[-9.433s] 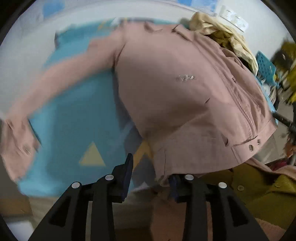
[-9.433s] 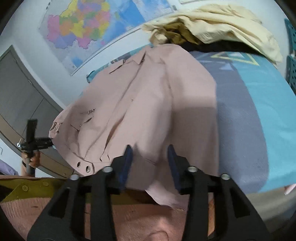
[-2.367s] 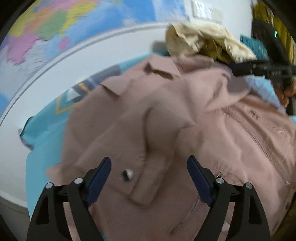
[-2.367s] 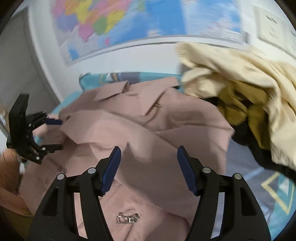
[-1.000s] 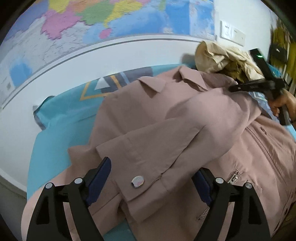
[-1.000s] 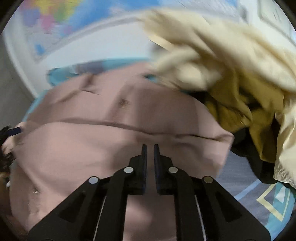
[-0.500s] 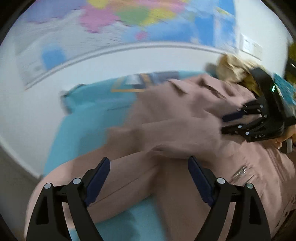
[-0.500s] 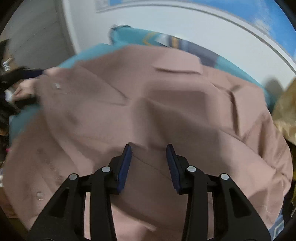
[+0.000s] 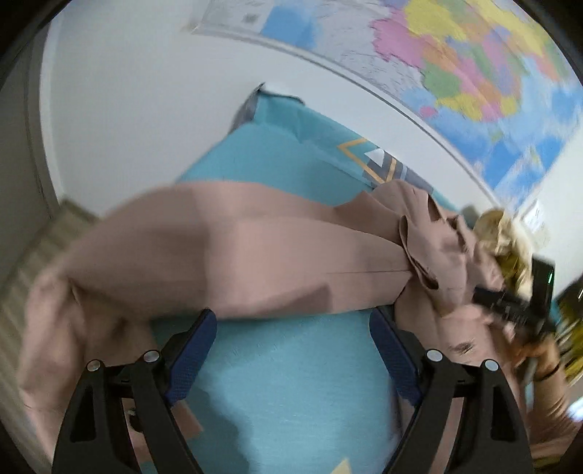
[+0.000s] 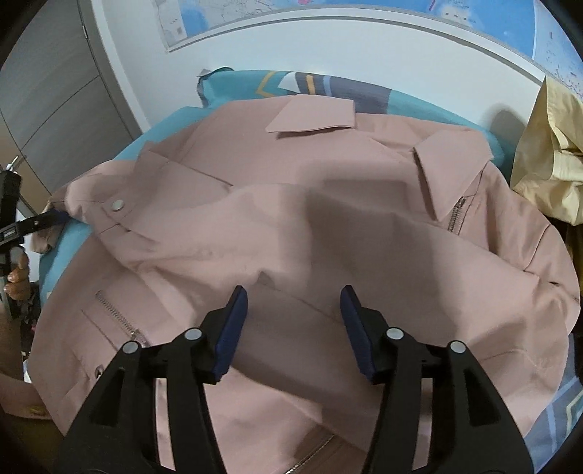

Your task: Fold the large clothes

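No writing can be read; the wall map [image 10: 400, 14] shows only blurred colour patches. The pink jacket [image 10: 291, 226], smooth woven cloth with metal zips and a snap, lies spread on the teal sheet [image 9: 291, 364]. The left gripper [image 9: 291, 350] stands wide apart over bare sheet beside a sleeve, and the right gripper [image 10: 291, 328] is opening above the jacket, gripping nothing.

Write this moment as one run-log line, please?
stage: folding pink jacket on blue cover | sleeve: across front | left gripper: open, empty | right gripper: opening, above jacket, nothing gripped
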`<state>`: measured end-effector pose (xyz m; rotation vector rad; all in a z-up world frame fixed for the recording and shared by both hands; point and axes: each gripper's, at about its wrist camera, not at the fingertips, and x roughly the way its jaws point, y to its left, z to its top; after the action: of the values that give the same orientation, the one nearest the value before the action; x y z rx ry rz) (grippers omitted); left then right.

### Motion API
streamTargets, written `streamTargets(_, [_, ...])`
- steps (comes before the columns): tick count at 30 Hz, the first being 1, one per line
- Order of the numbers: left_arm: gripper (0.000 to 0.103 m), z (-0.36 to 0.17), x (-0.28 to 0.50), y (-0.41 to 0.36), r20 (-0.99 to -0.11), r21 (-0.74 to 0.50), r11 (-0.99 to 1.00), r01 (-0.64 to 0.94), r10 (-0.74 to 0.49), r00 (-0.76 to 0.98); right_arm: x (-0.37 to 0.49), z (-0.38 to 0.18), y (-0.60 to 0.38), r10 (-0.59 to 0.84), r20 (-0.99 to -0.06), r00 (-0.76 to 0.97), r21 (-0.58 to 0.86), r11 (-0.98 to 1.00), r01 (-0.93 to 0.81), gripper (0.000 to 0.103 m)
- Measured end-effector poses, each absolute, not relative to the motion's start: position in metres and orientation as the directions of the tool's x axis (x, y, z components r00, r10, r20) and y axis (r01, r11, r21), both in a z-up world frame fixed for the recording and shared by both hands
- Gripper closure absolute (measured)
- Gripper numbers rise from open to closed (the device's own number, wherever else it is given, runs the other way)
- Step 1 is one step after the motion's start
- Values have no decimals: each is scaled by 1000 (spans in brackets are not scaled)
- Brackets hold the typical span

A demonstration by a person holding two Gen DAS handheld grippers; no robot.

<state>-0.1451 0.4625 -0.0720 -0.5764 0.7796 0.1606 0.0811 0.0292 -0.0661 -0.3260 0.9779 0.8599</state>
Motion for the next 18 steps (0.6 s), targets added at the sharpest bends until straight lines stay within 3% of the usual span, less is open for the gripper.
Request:
streamTargets(5, [20, -79, -150, 478, -640, -587, 706, -396, -105, 761, 74, -66, 28, 511, -819, 259, 148, 625, -766, 47])
streamTargets(10, [23, -82, -136, 509, -604, -648, 586, -487, -7, 797, 69, -69, 28, 522, -818, 243, 166, 618, -769, 45])
streamTargets(11, [28, -84, -133, 516, -593, -667, 555, -498, 11, 805, 66, -68, 27, 526, -815, 245, 167, 617, -769, 45])
streamTargets(15, [96, -66, -116, 525, -578, -659, 566, -494, 38, 815, 61, -63, 20, 538, -803, 257, 170, 620, -766, 45])
streamTargets(18, [97, -10, -106, 489, -542, -484, 746, -458, 155, 826, 60, -57, 7, 548, -791, 271, 180, 633, -753, 44])
